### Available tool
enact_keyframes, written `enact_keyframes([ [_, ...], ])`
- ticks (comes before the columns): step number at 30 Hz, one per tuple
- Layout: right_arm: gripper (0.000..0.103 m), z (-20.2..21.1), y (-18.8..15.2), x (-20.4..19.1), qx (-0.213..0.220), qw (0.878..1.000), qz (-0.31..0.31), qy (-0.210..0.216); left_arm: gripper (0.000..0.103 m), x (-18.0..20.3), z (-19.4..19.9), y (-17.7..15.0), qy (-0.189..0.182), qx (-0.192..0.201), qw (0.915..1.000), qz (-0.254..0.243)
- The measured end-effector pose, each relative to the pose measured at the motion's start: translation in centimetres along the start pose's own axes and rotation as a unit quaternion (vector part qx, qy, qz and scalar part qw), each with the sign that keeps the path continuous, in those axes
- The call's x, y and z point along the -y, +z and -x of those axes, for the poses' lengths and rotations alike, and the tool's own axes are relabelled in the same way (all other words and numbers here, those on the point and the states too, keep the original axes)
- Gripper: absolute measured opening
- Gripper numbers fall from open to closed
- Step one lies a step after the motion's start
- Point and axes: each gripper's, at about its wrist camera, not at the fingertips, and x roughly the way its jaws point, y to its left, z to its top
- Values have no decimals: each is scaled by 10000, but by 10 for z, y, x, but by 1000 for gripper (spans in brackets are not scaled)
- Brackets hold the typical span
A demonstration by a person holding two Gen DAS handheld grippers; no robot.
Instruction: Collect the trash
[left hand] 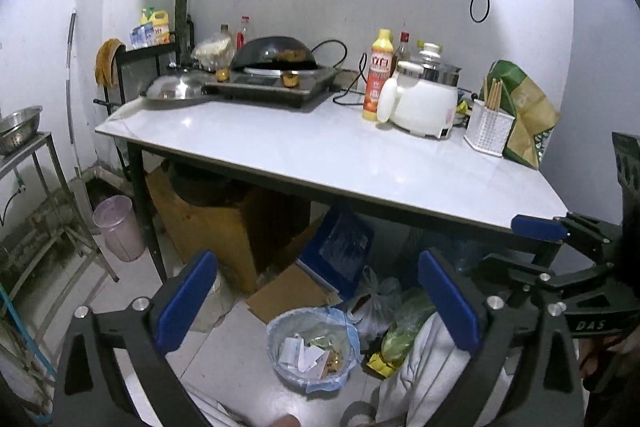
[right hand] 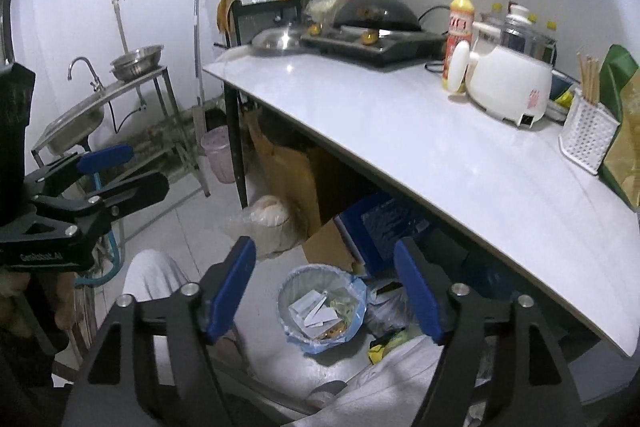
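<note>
Grippers left [left hand: 320, 295] and right [right hand: 325, 287] hover spread and empty above the bin [right hand: 322, 307]; next, locate loose trash.

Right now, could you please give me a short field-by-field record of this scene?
place: kitchen corner, white table
left gripper: open, holding nothing
right gripper: open, holding nothing
bin: on the floor by the table, blue liner, paper scraps inside
beside bin: plastic bags, cardboard box
table top: stove with wok, lid, yellow bottle, white cooker, chopstick holder
loose trash on table: none apparent
</note>
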Motion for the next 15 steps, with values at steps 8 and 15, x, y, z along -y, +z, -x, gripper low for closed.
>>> enact_keyframes([
  [8,86,37,12,-1,340,9994,-45,-90,103,11,23,12,117,242,9995,-164],
  [15,97,72,26,-1,742,9972,-82,-104,103,19,44,21,130,476,9987,-146],
])
